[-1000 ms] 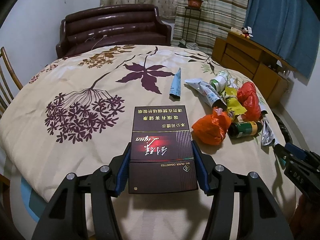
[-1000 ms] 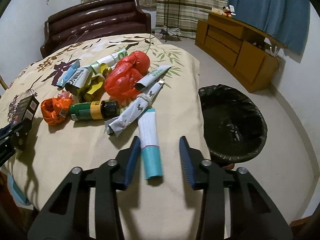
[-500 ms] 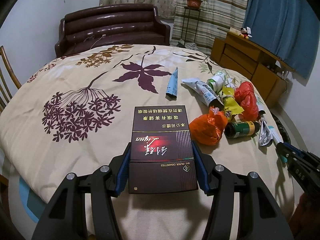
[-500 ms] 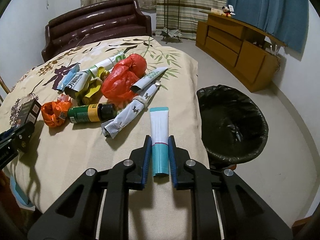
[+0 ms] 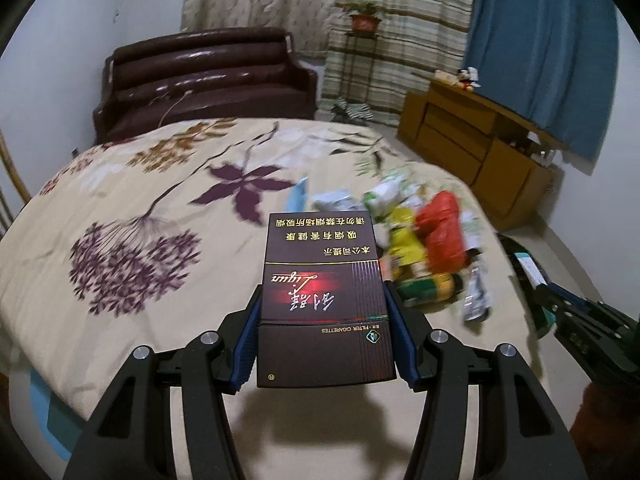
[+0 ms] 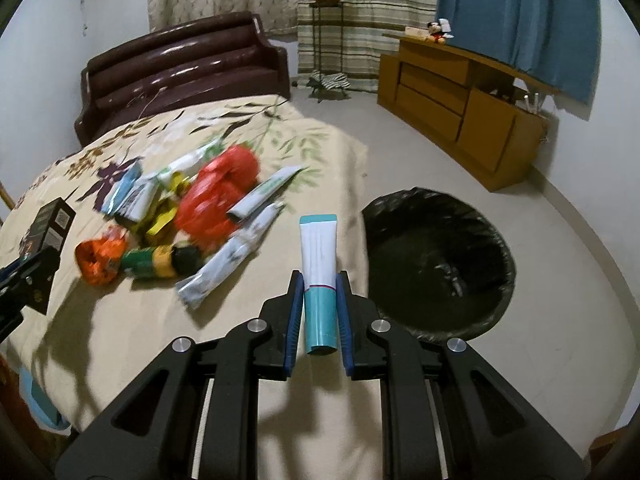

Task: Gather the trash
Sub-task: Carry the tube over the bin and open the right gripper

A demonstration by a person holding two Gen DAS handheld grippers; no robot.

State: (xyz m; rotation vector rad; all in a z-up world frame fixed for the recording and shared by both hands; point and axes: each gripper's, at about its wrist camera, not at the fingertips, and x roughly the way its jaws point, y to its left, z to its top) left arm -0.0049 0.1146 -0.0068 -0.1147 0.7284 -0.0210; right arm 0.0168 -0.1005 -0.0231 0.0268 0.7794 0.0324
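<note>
My left gripper (image 5: 325, 296) is shut on a dark red cigarette box (image 5: 322, 300) and holds it above the flowered tablecloth (image 5: 160, 184). My right gripper (image 6: 319, 280) is shut on a white and teal tube (image 6: 319, 268), lifted above the table edge. The tube also shows at the right of the left wrist view (image 5: 530, 268). A pile of trash lies on the table: a red bag (image 6: 218, 192), an orange bag (image 6: 98, 258), a green bottle (image 6: 160, 262), several wrappers and tubes (image 6: 228, 264). A black-lined trash bin (image 6: 436, 264) stands on the floor right of the table.
A brown leather sofa (image 6: 180, 68) stands behind the table. A wooden cabinet (image 6: 460, 96) lines the right wall under a blue curtain. A plant stand (image 6: 326, 12) is at the back. The left gripper with the box shows at the left edge of the right wrist view (image 6: 28, 276).
My right gripper closed on the tube and lifted it off the table. My left gripper, still holding the box, has risen and shifted right, hiding the orange bag.
</note>
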